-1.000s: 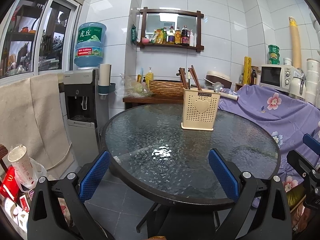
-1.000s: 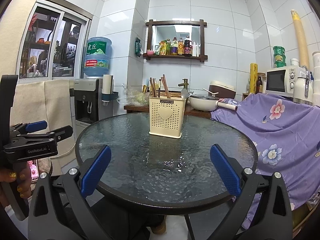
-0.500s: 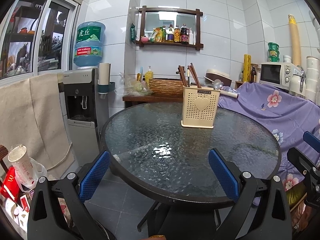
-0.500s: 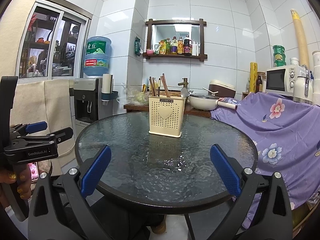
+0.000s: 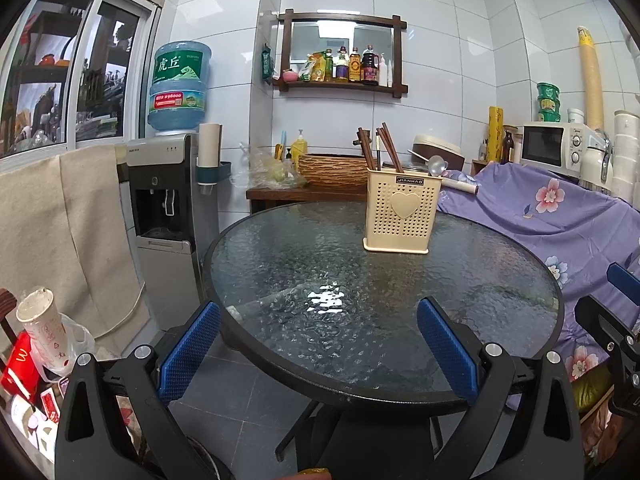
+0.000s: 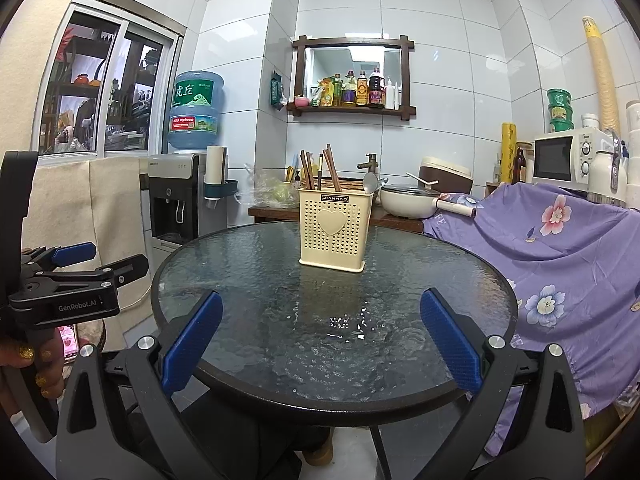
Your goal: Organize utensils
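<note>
Left wrist view: the left gripper [image 5: 318, 344] stays spread and empty at bottom centre; the utensil holder [image 5: 401, 210], chopsticks [image 5: 384, 148] and spoon [image 5: 437, 166] upright inside, has barely shifted, centre-right on the glass table [image 5: 280, 264].

Right wrist view: the right gripper [image 6: 320, 340], likewise spread, holds nothing; holder unchanged at centre, so the utensils already sit sorted.

Round glass table [image 5: 280, 280] (textured top), one cream utensil holder [image 5: 402, 216] upright
</note>
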{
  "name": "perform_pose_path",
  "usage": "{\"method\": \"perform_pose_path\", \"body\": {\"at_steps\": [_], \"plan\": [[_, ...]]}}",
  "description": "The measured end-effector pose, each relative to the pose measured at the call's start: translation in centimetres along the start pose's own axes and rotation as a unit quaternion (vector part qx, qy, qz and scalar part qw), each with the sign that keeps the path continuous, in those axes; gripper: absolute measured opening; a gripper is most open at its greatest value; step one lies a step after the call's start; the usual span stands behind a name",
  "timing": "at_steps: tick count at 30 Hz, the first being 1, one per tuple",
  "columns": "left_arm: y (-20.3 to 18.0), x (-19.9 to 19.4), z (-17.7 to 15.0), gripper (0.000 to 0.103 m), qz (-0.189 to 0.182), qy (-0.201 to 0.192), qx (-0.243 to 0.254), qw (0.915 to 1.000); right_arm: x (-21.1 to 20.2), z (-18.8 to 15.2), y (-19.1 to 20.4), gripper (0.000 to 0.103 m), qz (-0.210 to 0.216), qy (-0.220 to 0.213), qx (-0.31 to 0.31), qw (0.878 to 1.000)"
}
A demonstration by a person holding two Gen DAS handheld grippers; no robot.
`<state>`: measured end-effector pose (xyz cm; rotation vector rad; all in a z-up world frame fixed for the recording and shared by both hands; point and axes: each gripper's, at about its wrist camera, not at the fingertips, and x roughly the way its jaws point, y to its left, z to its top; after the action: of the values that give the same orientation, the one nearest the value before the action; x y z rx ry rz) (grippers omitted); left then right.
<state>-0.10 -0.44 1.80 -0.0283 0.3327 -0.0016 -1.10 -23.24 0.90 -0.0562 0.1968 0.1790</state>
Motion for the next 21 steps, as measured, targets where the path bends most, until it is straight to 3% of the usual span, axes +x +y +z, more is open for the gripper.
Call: {"method": "perform_pose_path", "body": {"at_steps": [21], "plan": [[-0.11, 0.05, -0.03, 0.097, 0.001, 0.003, 0.003, 1.0, 0.06, 0.06, -0.13, 0.097, 0.001, 0.003, 0.003, 1.0]]}}
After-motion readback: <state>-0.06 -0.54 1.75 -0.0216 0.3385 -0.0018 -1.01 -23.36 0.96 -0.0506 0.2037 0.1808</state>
